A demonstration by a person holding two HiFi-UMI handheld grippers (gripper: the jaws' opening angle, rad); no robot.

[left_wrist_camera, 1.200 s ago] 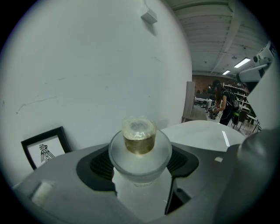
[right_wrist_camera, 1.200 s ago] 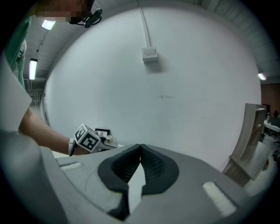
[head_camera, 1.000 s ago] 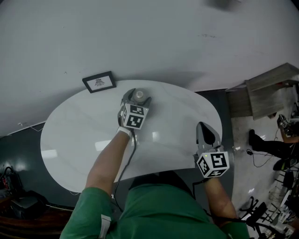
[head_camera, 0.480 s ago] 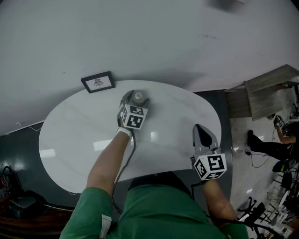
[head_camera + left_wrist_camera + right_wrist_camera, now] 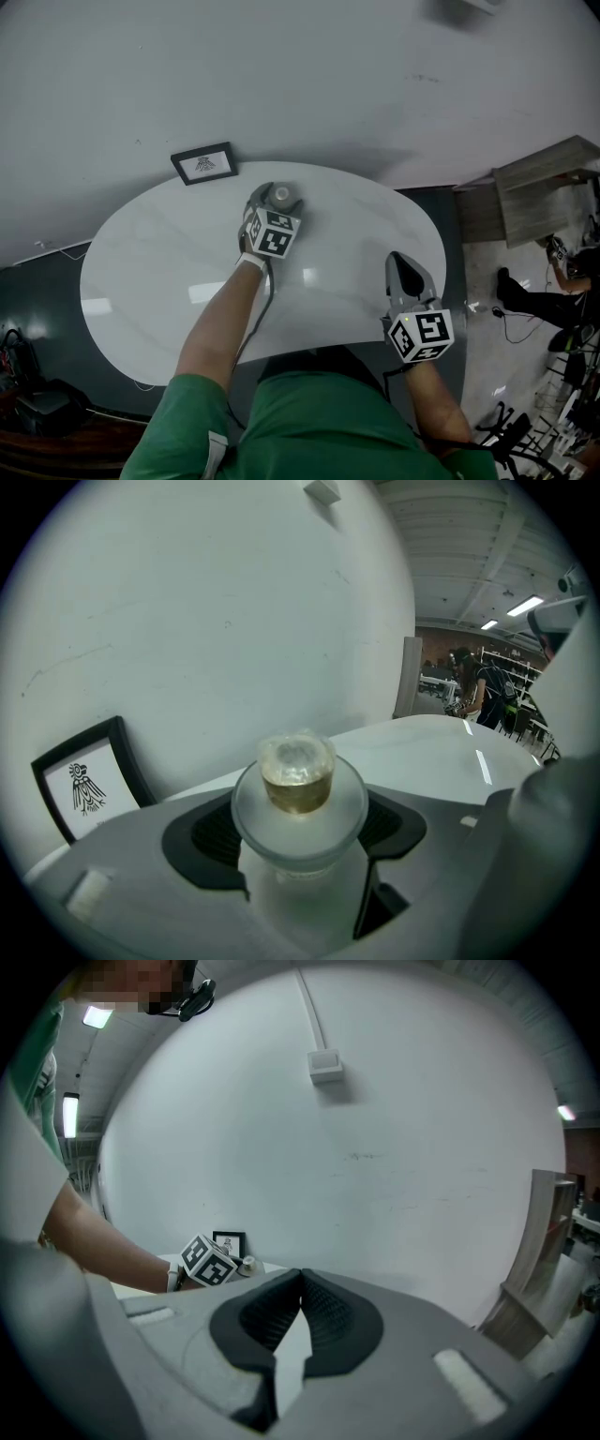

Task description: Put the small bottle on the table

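The small bottle stands upright between the left gripper's jaws, which are clamped on its frosted body just below the wide shoulder. Its clear, amber-tinted cap rises above the jaws. The lower body and base are covered by the gripper, so no view shows whether the bottle rests on the table or hangs just above it. From the head view only the pale top of the bottle peeks past the marker cube, near the middle of the table's far edge. A faint mark on the body is too blurred to read.

A black picture frame stands at the far left edge, touching the wall, near the bottle but apart from it; its small print cannot be made out.

The right gripper is over the near right edge of the table, well apart from the bottle. Its jaws are pressed together at the tips, with nothing between them.
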